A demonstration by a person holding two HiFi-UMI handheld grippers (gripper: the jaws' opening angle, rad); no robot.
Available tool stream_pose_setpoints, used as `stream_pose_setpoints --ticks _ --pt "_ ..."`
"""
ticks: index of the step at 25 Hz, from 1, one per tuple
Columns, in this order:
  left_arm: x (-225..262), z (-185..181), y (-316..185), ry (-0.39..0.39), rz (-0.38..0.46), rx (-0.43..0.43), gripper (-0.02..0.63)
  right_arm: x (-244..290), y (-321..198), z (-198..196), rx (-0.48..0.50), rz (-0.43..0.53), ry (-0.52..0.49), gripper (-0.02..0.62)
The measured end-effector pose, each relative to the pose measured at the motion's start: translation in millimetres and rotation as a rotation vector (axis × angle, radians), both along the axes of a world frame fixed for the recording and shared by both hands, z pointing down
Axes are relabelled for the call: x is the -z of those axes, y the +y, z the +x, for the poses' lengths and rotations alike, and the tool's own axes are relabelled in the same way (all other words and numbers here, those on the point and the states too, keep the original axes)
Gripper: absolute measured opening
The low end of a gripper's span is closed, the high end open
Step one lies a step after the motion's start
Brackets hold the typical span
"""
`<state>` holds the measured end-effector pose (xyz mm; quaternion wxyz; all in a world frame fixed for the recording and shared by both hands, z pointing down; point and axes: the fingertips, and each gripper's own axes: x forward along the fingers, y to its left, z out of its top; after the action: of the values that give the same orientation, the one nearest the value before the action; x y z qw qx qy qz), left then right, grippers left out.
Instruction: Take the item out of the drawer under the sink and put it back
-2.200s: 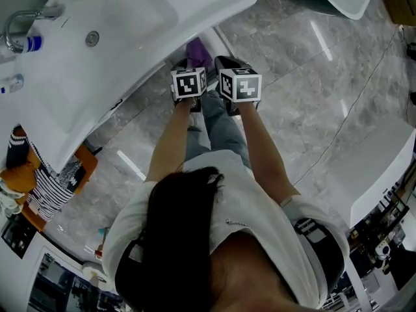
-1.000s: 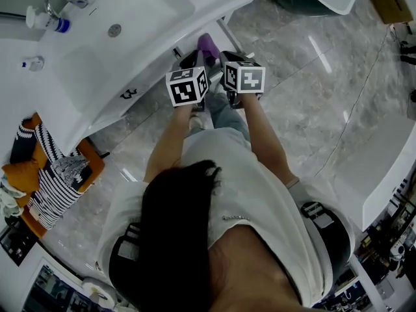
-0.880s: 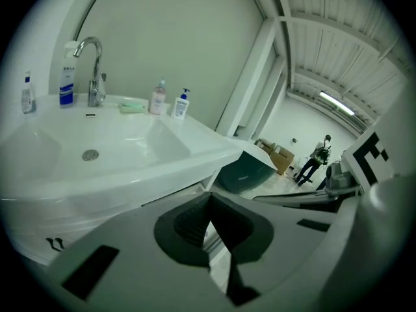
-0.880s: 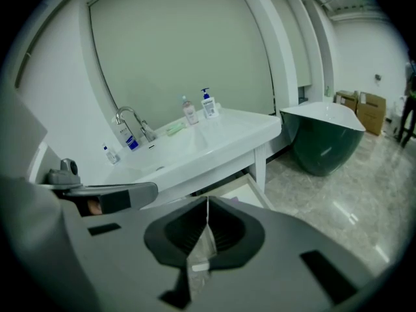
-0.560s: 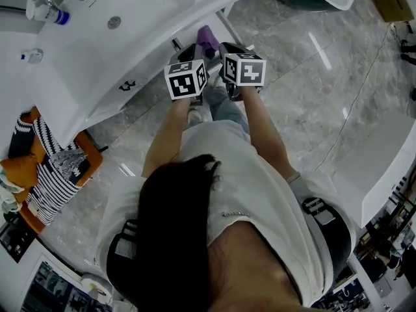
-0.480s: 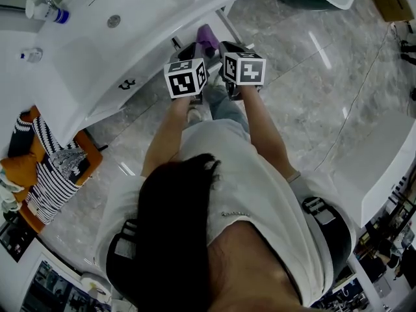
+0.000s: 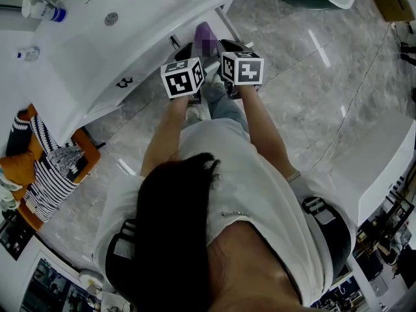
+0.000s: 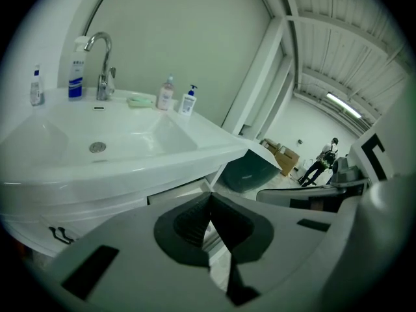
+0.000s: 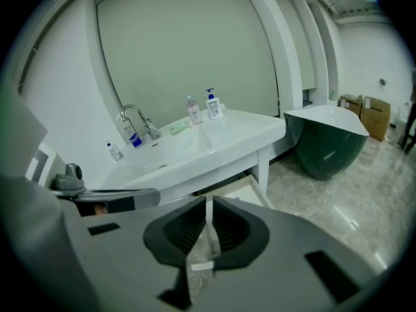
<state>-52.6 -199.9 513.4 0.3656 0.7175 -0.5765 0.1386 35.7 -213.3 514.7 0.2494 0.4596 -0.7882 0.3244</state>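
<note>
left gripper [image 8: 209,200]: jaws together, empty
right gripper [image 9: 208,207]: same, empty
item: maybe the purple thing [image 7: 206,39] under the sink [image 7: 130,44] edge, just beyond both
since earlier: grippers still side by side, barely moved

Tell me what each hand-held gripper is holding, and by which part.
Nothing is held: the left hand-held gripper and the right hand-held gripper both have their jaws shut with nothing between them.
</note>
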Motion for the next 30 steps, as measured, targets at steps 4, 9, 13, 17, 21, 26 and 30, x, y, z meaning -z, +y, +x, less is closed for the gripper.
stream_pose_setpoints --ticks 4,9,13,17,21,26,30 --pt "-7.4 -1.4 -0.2 -0.011 -0.023 0.001 0.003 -6.3 -2.1 -4.5 0.019 -0.026 -0.014 0.087" --pt "-19.8 -6.5 -0.2 0.005 -0.061 0.032 0.003 -19.1 -6.3 -17.8 0.071 -0.06 -0.044 0.201" --pt "-32.8 -8.7 0.8 -0.005 -0.095 0.049 0.005 -30.0 -17.7 -18.7 0.084 -0.082 -0.024 0.24" --pt "-52.4 -23.1 -0.2 -0.022 -0.137 0.066 0.004 -52.2 -27.2 -32.0 0.104 -0.113 -0.003 0.265" --pt "-67.8 -25.5 -4.2 -0.035 -0.172 0.078 0.005 -74.1 -32.1 -37.3 0.113 -0.146 0.009 0.275" --pt "-84.0 -22.6 -18.6 -0.033 -0.191 0.084 0.004 -103.2 -43.0 -39.8 0.107 -0.196 0.018 0.279" --pt "-103.6 -20.5 -23.6 -0.036 -0.229 0.089 0.004 -127.7 -51.1 -40.6 0.099 -0.229 0.035 0.279"
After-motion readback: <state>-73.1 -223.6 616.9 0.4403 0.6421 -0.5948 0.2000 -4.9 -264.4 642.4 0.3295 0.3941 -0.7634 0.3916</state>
